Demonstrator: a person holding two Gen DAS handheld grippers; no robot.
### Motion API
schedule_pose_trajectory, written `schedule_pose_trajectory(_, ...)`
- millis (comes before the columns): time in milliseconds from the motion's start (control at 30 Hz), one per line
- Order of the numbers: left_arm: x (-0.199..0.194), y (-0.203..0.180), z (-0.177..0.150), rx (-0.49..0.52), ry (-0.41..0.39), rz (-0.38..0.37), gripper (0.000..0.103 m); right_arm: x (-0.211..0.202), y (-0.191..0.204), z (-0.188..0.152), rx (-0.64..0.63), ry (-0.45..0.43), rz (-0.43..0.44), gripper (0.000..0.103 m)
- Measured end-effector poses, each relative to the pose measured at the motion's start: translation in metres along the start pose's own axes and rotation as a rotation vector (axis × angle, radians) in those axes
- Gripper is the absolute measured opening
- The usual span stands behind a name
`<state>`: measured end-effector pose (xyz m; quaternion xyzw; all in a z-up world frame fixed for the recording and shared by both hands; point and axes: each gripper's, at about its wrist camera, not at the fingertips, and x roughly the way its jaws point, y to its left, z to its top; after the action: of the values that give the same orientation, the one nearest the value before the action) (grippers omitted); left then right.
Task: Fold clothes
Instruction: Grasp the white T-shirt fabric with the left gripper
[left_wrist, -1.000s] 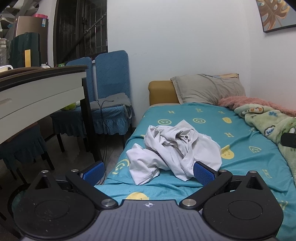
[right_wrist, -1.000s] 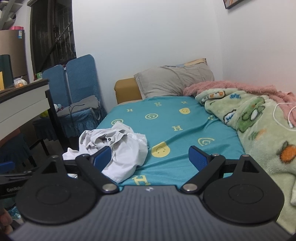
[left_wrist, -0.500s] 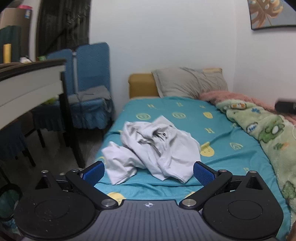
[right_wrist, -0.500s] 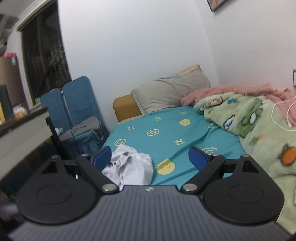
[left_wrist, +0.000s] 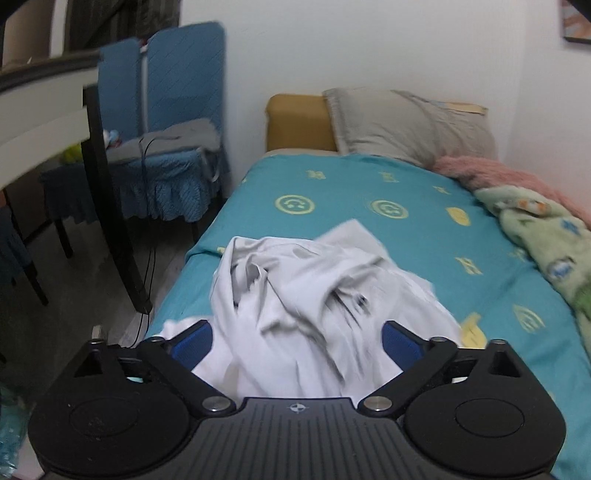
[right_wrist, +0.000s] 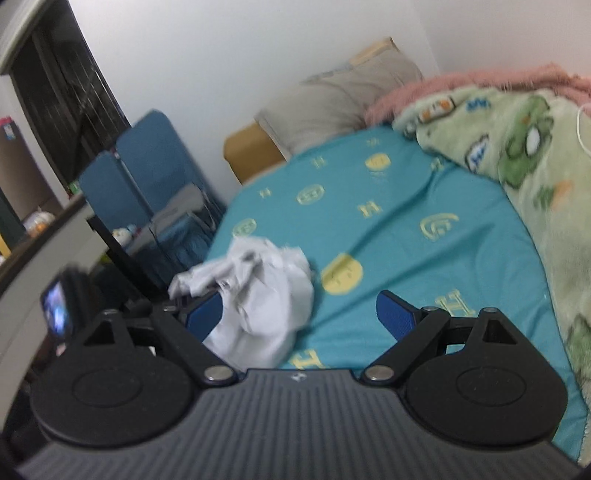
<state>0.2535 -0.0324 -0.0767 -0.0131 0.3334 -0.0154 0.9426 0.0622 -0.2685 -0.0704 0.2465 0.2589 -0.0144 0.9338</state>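
Observation:
A crumpled white shirt (left_wrist: 306, 306) lies in a heap near the left front edge of the bed with the teal smiley-print sheet (left_wrist: 388, 206). My left gripper (left_wrist: 295, 341) is open and empty, just in front of the heap, with the cloth showing between its blue pads. In the right wrist view the shirt (right_wrist: 258, 295) lies at lower left on the sheet (right_wrist: 406, 236). My right gripper (right_wrist: 299, 314) is open and empty, its left pad in front of the shirt's edge. The left gripper's body (right_wrist: 62, 306) shows at the far left there.
A grey pillow (left_wrist: 406, 122) and a yellow headboard cushion (left_wrist: 299, 122) lie at the bed's head. A green and pink blanket (right_wrist: 517, 147) covers the right side. Blue chairs (left_wrist: 170, 122) and a desk (left_wrist: 44, 110) stand left of the bed over the floor.
Both grippers have moved closer to the shirt. The left one now has the heap between its open pads. The right view has tilted and swung toward the shirt.

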Motion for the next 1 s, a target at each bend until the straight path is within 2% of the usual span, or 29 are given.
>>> schedule_pose_trajectory(67, 0.019, -0.002, 0.005, 0.032, -0.014, 0.031, 0.082, 0.011, 0.001, -0.007, -0.033, 0.015, 0.008, 0.092)
schedule_pose_trajectory(100, 0.028, -0.003, 0.008, 0.05, -0.022, 0.048, 0.074, 0.017, 0.002, -0.009, -0.038, 0.018, 0.019, 0.092)
schedule_pose_trajectory(133, 0.037, -0.005, 0.01, 0.069, -0.03, 0.064, 0.059, 0.023, 0.003, -0.01, -0.043, 0.021, 0.03, 0.092)
schedule_pose_trajectory(167, 0.043, -0.006, 0.013, 0.086, -0.034, 0.068, 0.05, 0.029, 0.004, -0.012, -0.048, 0.025, 0.04, 0.092)
schedule_pose_trajectory(200, 0.046, -0.006, 0.015, 0.086, -0.037, 0.064, 0.032, 0.034, 0.005, -0.014, -0.053, 0.028, 0.051, 0.092)
schedule_pose_trajectory(267, 0.042, -0.002, 0.02, 0.072, -0.063, 0.033, 0.02, 0.046, 0.006, -0.017, -0.062, 0.034, 0.072, 0.092)
schedule_pose_trajectory(300, 0.035, -0.001, 0.022, 0.068, -0.082, 0.012, 0.006, 0.049, 0.009, -0.018, -0.074, 0.023, 0.076, 0.092)
schedule_pose_trajectory(333, 0.026, 0.0, 0.023, 0.068, -0.097, -0.009, 0.002, 0.052, 0.009, -0.018, -0.078, 0.015, 0.081, 0.092)
schedule_pose_trajectory(567, -0.077, 0.001, 0.003, 0.057, -0.201, -0.118, 0.0, 0.056, 0.007, -0.021, -0.053, -0.002, 0.131, 0.092)
schedule_pose_trajectory(667, -0.117, 0.0, -0.017, 0.092, -0.246, -0.133, 0.0, 0.051, 0.007, -0.025, -0.044, -0.004, 0.139, 0.092)
schedule_pose_trajectory(733, -0.13, -0.003, -0.028, 0.131, -0.245, -0.132, 0.0, 0.048, 0.01, -0.029, -0.042, 0.018, 0.125, 0.092)
schedule_pose_trajectory(800, -0.127, -0.002, -0.03, 0.152, -0.215, -0.138, 0.002, 0.044, 0.016, -0.031, -0.034, 0.045, 0.1, 0.092)
schedule_pose_trajectory(900, -0.106, -0.002, -0.026, 0.204, -0.163, -0.146, 0.022, 0.03, 0.024, -0.034, -0.027, 0.044, 0.1, 0.092)
schedule_pose_trajectory(933, -0.095, -0.006, -0.023, 0.24, -0.153, -0.129, 0.036, 0.025, 0.027, -0.034, -0.025, 0.044, 0.1, 0.092)
schedule_pose_trajectory(1000, -0.066, -0.013, -0.014, 0.311, -0.141, -0.099, 0.043, 0.022, 0.029, -0.037, -0.042, 0.039, 0.094, 0.092)
